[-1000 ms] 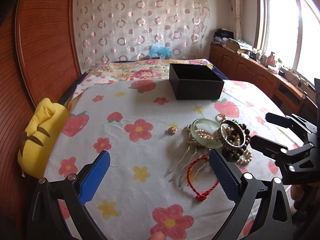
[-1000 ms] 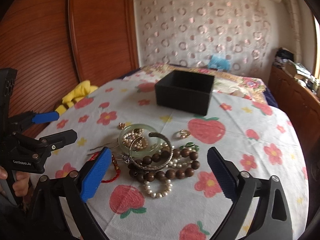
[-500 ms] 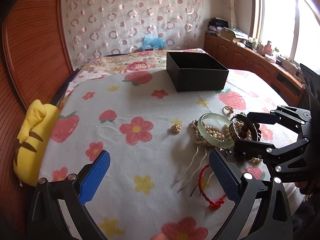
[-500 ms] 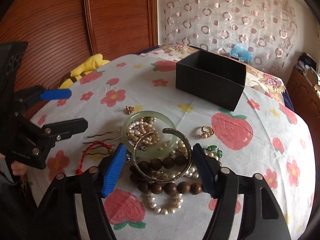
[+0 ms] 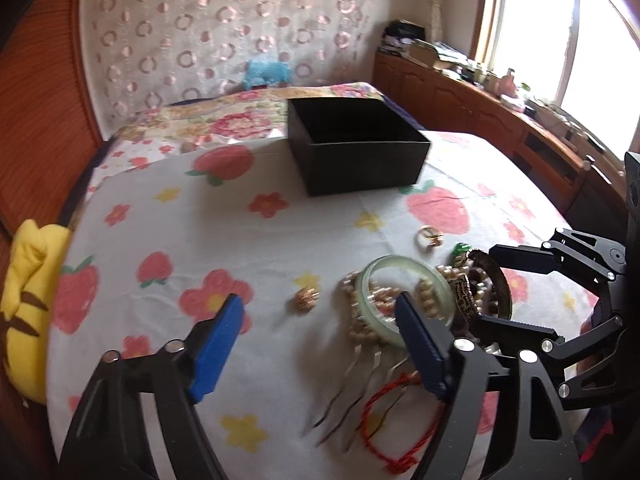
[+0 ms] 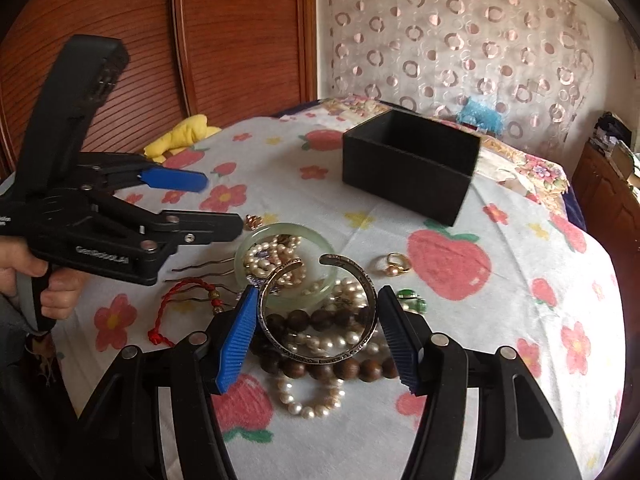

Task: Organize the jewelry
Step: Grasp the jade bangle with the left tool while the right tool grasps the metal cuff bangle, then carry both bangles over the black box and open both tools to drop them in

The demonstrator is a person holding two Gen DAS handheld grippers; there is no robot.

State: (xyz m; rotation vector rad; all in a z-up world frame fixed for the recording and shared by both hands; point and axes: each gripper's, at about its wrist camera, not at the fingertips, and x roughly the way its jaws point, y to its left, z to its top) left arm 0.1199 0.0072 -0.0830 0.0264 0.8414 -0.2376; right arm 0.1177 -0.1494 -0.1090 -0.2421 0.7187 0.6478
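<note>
A pile of jewelry lies on the flowered cloth in front of an open black box (image 6: 412, 168) (image 5: 356, 148). My right gripper (image 6: 316, 328) is closing on a silver cuff bracelet (image 6: 320, 356); its blue pads (image 6: 236, 340) meet the cuff's two sides, above wooden beads (image 6: 320, 368) and pearls. My left gripper (image 5: 320, 312) (image 6: 224, 204) hovers open, its jaws closing with nothing pressed between them. A small gold charm (image 5: 306, 300) lies just beyond its tips, and its right pad overlaps the near rim of a pale jade bangle (image 5: 404, 264) (image 6: 248, 248).
Thin hairpins (image 5: 352, 380) and a red cord bracelet (image 6: 180, 284) lie near the left gripper. A gold ring (image 6: 398, 264) and a green piece (image 6: 412, 300) sit right of the pile. A yellow plush (image 5: 28, 292) rests at the left edge; low cabinets (image 5: 480, 100) line the window wall.
The left gripper has moved forward toward the jewelry pile and its jaws have narrowed. The right gripper's jaws have come in from wide apart to the cuff's sides.
</note>
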